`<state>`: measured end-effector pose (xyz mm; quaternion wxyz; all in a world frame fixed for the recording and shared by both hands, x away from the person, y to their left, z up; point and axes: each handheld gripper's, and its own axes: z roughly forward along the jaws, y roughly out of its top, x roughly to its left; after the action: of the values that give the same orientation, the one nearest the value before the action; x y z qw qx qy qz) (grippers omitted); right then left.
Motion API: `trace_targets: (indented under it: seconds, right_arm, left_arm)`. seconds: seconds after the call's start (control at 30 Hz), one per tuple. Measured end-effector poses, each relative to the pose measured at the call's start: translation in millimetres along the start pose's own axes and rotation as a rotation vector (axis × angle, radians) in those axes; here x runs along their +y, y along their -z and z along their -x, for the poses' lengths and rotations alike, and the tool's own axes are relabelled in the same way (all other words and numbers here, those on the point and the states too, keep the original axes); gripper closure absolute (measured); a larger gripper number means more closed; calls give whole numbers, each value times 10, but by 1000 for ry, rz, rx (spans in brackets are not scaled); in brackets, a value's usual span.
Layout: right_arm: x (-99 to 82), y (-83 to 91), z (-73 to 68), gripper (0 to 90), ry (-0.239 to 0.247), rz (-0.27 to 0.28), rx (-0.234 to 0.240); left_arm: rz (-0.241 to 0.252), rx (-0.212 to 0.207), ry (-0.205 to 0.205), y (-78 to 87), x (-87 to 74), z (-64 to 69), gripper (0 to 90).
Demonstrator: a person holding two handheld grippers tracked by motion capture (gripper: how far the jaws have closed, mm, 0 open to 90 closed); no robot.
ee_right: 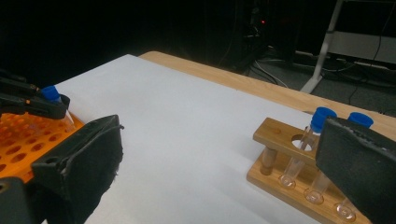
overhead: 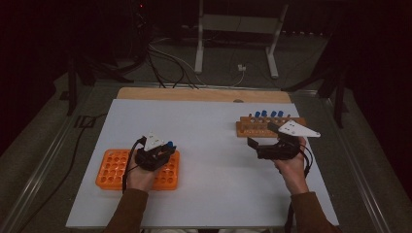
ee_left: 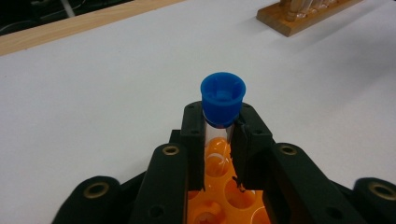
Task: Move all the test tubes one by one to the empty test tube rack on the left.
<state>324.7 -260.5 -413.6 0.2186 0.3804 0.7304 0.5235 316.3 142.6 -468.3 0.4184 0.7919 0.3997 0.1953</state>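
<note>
- The left hand-held gripper [ee_left: 219, 140], at lower centre of its own view, has its two black jaws clamped on a clear tube with a blue cap [ee_left: 222, 98], gripping the glass just under the cap.
- The tube stands close to upright, its long axis pointing down into the orange rack [ee_left: 219, 186] directly beneath the jaws; its lower end looks to be at or in a hole at the rack's far right corner, though how deep it sits I cannot tell.
- In the high view this left hand-held gripper [overhead: 154, 154] sits at lower left, over the orange rack's right end [overhead: 112, 171], so the left hand is the nearer one; the coming move looks like a straight push down, then a release.
- The right hand-held gripper [overhead: 265, 148], at right of centre, has its jaws spread wide with nothing between them.
- Just beyond it stands the wooden rack [overhead: 250, 127] with more blue-capped tubes, well apart from the orange one across the white counter [overhead: 214, 160].
</note>
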Motion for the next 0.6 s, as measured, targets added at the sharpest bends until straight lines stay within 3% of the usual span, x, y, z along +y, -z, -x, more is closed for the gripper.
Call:
trace_targets:
  seconds: [0.17, 0.3, 0.33, 0.37, 0.6]
  right_arm:
    - [-9, -2, 36, 5, -6, -7, -8]
    - [-14, -11, 59, 5, -13, -13, -18]
    - [-14, -11, 59, 5, -13, -13, -18]
    - [-12, -17, 77, 5, -11, -18, -26]
    - [-2, -27, 172, 5, -28, -36, -68]
  left_arm:
    - [50, -24, 13, 46, 5, -21, 555]
    - [97, -14, 33, 113, 9, -49, 388]
    - [110, -10, 39, 131, 9, -52, 388]
    - [119, -10, 44, 150, 9, -60, 309]
    - [183, 9, 83, 299, -54, -131, 160]
